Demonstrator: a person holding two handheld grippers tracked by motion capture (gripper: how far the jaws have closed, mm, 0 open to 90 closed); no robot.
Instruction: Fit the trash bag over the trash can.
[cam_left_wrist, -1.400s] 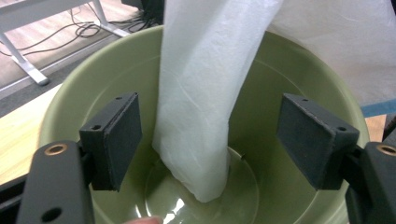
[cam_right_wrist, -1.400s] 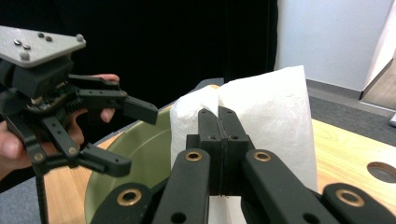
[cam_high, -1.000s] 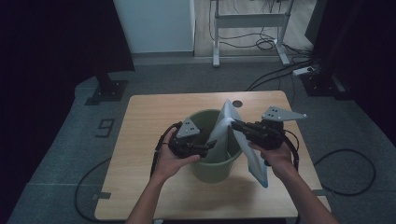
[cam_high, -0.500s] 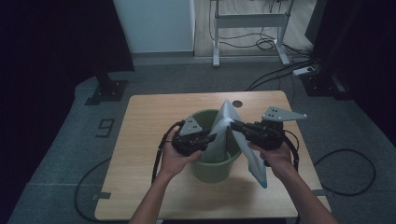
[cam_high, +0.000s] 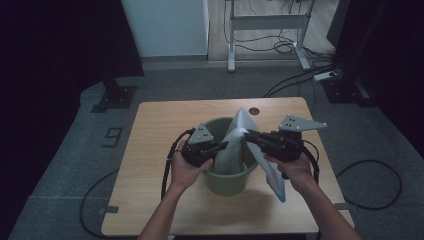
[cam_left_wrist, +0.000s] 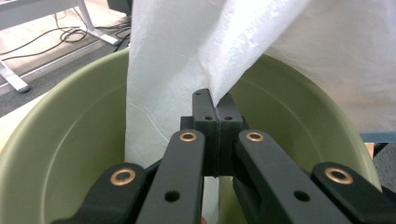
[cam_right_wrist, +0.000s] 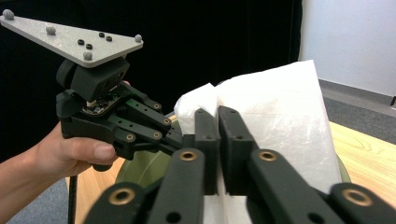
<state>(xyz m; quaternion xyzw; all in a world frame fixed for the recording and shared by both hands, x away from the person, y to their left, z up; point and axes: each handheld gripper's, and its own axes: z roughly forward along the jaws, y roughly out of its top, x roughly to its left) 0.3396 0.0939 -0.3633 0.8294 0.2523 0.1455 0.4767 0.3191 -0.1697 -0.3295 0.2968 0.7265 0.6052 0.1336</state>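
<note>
**A:** so from the high view, where's everything sitting? trying to work out how to get this liner in clean

**B:** green bin is on the counter, a bit toward the near edge. the white bag stands up out of it, part down inside and a long flap hanging over the right rim toward the near side. left gripper is at the bag's left side over the bin, right gripper at its right, tips close together

**A:** and the left gripper view?

**B:** jaws are closed on a fold of the bag, right over the open mouth of the bin. the pinch looks thin, so I'd guess it's one layer, which is what you want for opening it

**A:** right gripper view?

**B:** same deal, jaws clamped on the bag's top edge, with the left gripper just across from it, held in a hand. bin rim peeks out below

**A:** so the trick is?

**B:** imo pull the two pinches apart slowly, left and right, so the mouth spreads wider than the rim, then lower each side over its edge. don't yank, that film looks like it'd slip or tear, and the bin could tip if you drag sideways
</note>
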